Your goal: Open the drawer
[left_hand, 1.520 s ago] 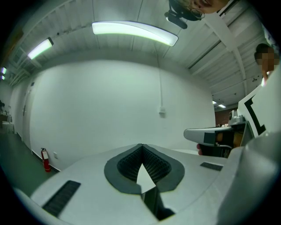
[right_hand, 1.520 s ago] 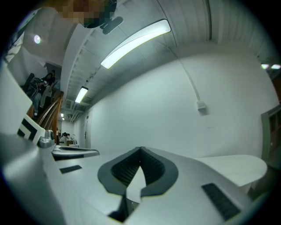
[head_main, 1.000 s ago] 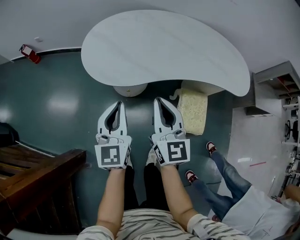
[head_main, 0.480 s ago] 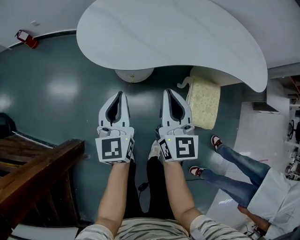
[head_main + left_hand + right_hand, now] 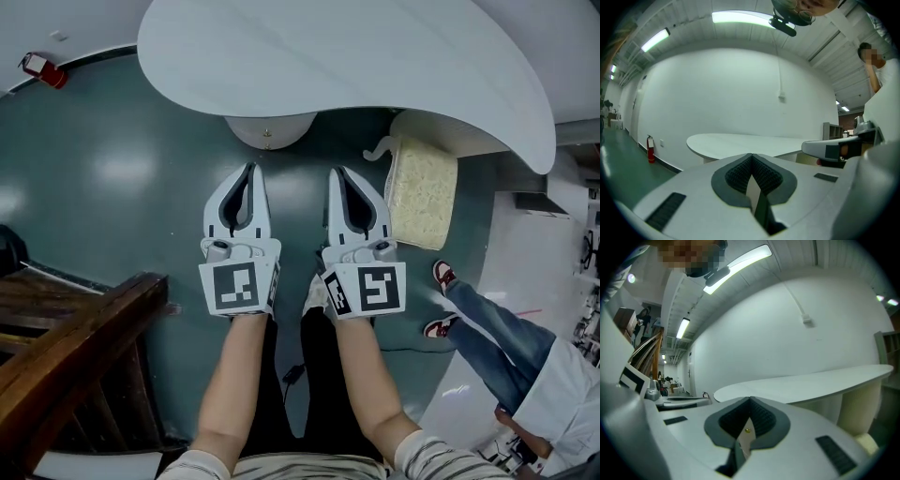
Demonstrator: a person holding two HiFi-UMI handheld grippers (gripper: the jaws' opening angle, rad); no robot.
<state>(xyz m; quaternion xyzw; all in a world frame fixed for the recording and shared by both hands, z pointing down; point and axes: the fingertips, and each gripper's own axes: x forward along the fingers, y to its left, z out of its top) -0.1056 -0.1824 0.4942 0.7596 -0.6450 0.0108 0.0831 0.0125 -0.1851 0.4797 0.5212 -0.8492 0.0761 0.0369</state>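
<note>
No drawer front shows plainly. A beige textured cabinet stands under the right end of the white curved table, with a pale hook-like part at its near left corner. My left gripper and right gripper hang side by side over the green floor, pointing at the table's edge, well short of the cabinet. Both are shut with nothing between the pads. In the left gripper view the left gripper faces the table. In the right gripper view the right gripper does the same.
The table's round pedestal stands just ahead of the left gripper. A dark wooden stair rail rises at the lower left. Another person's legs in jeans stand at the right. A red fire extinguisher sits by the far wall.
Both grippers have sunk together, still shut and side by side. The table fills more of the head view, and the other person's legs have shifted to the right.
</note>
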